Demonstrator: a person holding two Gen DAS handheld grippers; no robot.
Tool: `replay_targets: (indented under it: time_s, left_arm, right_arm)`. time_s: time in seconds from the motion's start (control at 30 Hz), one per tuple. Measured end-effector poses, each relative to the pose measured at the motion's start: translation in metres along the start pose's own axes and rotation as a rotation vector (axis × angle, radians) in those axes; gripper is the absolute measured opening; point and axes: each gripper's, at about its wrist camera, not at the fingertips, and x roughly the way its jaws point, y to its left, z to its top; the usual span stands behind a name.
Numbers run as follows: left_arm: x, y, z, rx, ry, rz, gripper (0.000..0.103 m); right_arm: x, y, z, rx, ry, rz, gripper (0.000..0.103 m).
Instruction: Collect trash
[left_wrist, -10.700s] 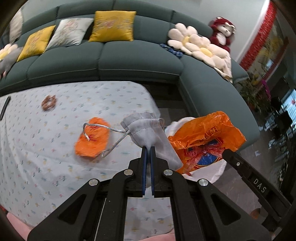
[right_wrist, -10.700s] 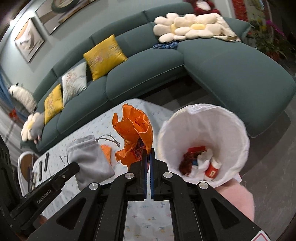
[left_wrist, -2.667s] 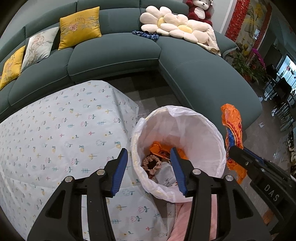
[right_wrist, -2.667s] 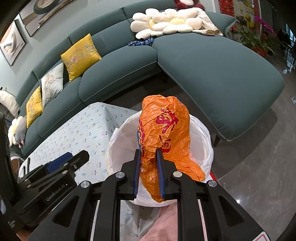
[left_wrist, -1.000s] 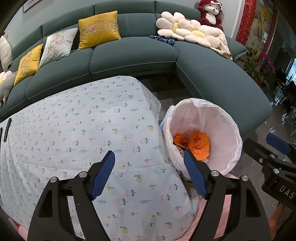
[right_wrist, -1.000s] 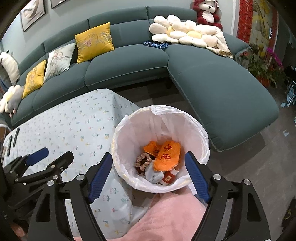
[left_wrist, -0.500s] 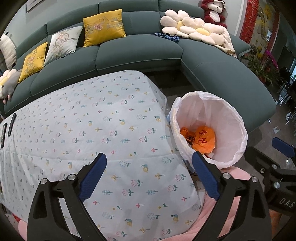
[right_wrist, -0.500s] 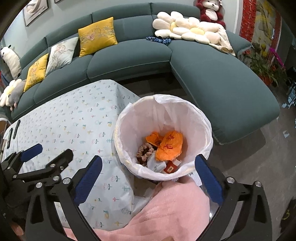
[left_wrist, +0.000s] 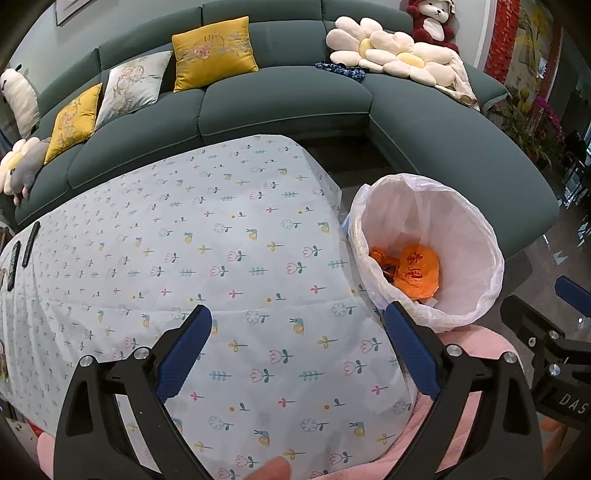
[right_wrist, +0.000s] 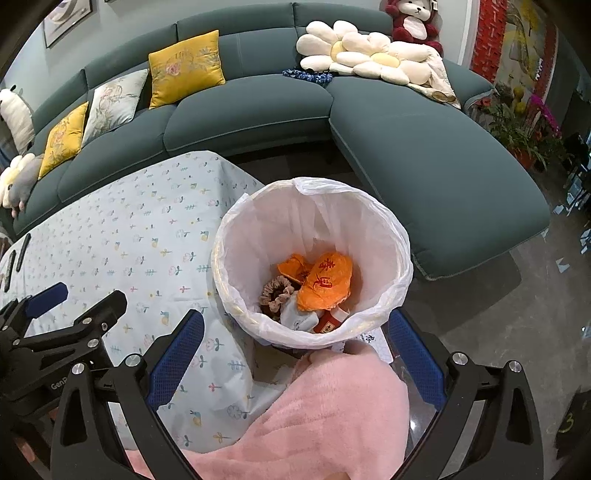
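A trash bin with a white liner (right_wrist: 384, 236) stands beside the table's right edge; it also shows in the left wrist view (left_wrist: 461, 229). Inside lie a crumpled orange plastic bag (right_wrist: 325, 282), another orange piece (right_wrist: 291, 266), a brown scrunchie (right_wrist: 275, 291), a grey-white pouch and a red-white packet. My right gripper (right_wrist: 295, 354) is wide open and empty, held above and in front of the bin. My left gripper (left_wrist: 299, 350) is wide open and empty above the table's near part, left of the bin.
The table wears a pale floral cloth (left_wrist: 184, 240); dark remotes (left_wrist: 29, 243) lie at its far left edge. A teal sectional sofa (right_wrist: 251, 110) with cushions curves behind. Pink fabric (right_wrist: 325, 417) lies below the grippers. Grey tiled floor (right_wrist: 517, 314) is to the right.
Both grippers have drawn back and up a little from the bin, staying wide open. The orange bag lies in the bin as before.
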Motion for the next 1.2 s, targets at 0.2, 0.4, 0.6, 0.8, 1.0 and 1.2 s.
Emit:
replay_targets:
  time_s: [0.2, 0.4, 0.6, 0.8, 1.0, 1.2]
  left_arm:
    - [0.000, -0.002, -0.002, 0.009, -0.007, 0.012, 0.091]
    - [0.001, 0.000, -0.002, 0.006, 0.000, 0.017, 0.091]
    - [0.002, -0.001, -0.002, 0.008, 0.004, 0.027, 0.091]
    - [0.006, -0.003, -0.002, 0.003, 0.014, 0.032, 0.091]
    - [0.007, -0.005, -0.003, 0.005, 0.020, 0.038, 0.091]
    - [0.008, -0.006, -0.003, 0.008, 0.019, 0.046, 0.091]
  right_arm:
    - [0.002, 0.001, -0.001, 0.000, 0.002, -0.007, 0.096]
    - [0.004, 0.001, -0.001, 0.003, 0.007, -0.010, 0.096]
    - [0.007, 0.003, -0.002, 0.004, 0.019, -0.012, 0.096]
    - [0.008, 0.004, -0.003, -0.014, 0.029, -0.019, 0.096]
    - [0.010, 0.001, -0.005, -0.014, 0.038, -0.023, 0.096]
    - [0.013, 0.000, -0.005, -0.010, 0.042, -0.021, 0.096]
